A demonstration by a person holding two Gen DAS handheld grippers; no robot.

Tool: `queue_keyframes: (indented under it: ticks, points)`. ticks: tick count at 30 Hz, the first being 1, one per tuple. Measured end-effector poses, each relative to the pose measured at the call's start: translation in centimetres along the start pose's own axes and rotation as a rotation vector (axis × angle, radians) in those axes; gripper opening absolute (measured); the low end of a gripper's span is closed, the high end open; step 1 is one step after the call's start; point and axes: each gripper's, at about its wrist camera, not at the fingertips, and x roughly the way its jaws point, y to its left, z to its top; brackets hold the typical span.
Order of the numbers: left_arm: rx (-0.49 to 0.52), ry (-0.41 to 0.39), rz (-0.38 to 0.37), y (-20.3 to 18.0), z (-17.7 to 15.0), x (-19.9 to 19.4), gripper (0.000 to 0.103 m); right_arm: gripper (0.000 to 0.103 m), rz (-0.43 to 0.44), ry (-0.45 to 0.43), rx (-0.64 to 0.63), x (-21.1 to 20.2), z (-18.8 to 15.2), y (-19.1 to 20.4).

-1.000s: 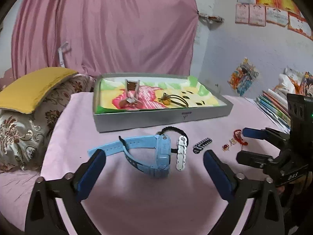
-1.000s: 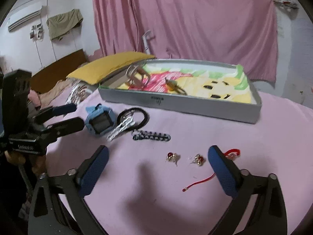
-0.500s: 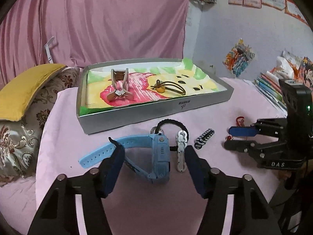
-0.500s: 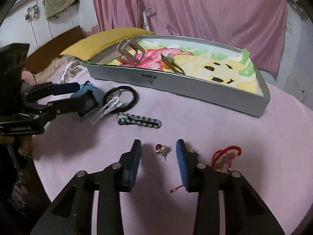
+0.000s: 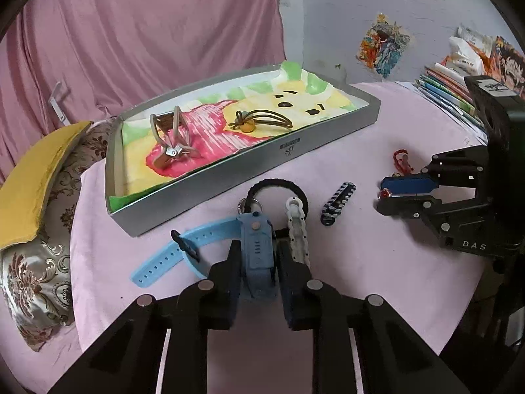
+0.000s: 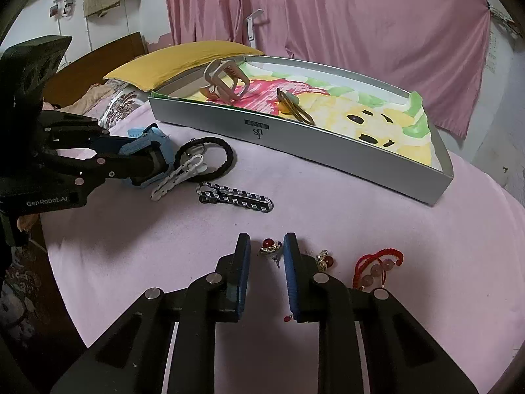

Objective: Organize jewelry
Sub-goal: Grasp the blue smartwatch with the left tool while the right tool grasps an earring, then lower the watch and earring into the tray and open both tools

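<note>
A light blue watch (image 5: pixel 256 249) lies on the pink cloth. My left gripper (image 5: pixel 259 246) has its jaws closing, and both pads sit against the watch body; the right wrist view shows the same grip (image 6: pixel 157 156). My right gripper (image 6: pixel 266 239) is closing around a small red-and-gold earring (image 6: pixel 270 248); a gap still shows on its left side. A second earring (image 6: pixel 325 259) and a red string bracelet (image 6: pixel 377 262) lie just right of it. The grey box (image 5: pixel 328 134) holds a hair claw (image 5: pixel 174 138) and a brown cord pendant (image 5: pixel 262 121).
A black cord ring (image 5: pixel 279 184), a white chain clasp (image 5: pixel 297 229) and a striped bracelet (image 5: pixel 338 202) lie between the watch and the box. A yellow pillow (image 5: pixel 29 177) is at the left. Books (image 5: pixel 449 88) are stacked at the right.
Both grippers went from wide open to nearly shut. The left one moved forward and rolled until it closed over the watch. The right one narrowed around the earring.
</note>
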Motion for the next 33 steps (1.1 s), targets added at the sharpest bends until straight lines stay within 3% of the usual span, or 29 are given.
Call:
queue_keyframes:
  ticks: [4, 7, 15, 20, 25, 28, 33]
  points:
    - [-0.031, -0.013, -0.024, 0.4, -0.2, -0.1, 0.018, 0.018, -0.004, -0.001, -0.001, 0.0, 0.0, 0.0]
    - [-0.045, -0.065, -0.049, 0.3, -0.7, -0.7, 0.016, 0.011, 0.007, -0.006, -0.003, 0.0, -0.1, 0.1]
    - [-0.123, -0.131, -0.066, 0.8, -1.6, -1.4, 0.016, 0.011, 0.052, -0.041, 0.007, -0.4, 0.0, 0.2]
    - [-0.159, -0.229, -0.059, 1.3, -1.0, -3.1, 0.016, 0.011, 0.062, -0.153, 0.002, -2.1, 1.4, 0.8]
    - [-0.197, -0.373, -0.023, 1.8, 0.5, -4.6, 0.016, 0.011, 0.001, -0.339, -0.021, -5.0, 3.9, 1.7]
    - [-0.210, -0.476, 0.020, 1.8, 1.6, -5.5, 0.016, 0.011, -0.016, -0.430, -0.015, -6.1, 5.2, 2.1]
    - [-0.221, -0.577, 0.080, 1.9, 3.7, -5.6, 0.016, 0.011, -0.031, -0.542, 0.004, -6.6, 7.8, 2.5]
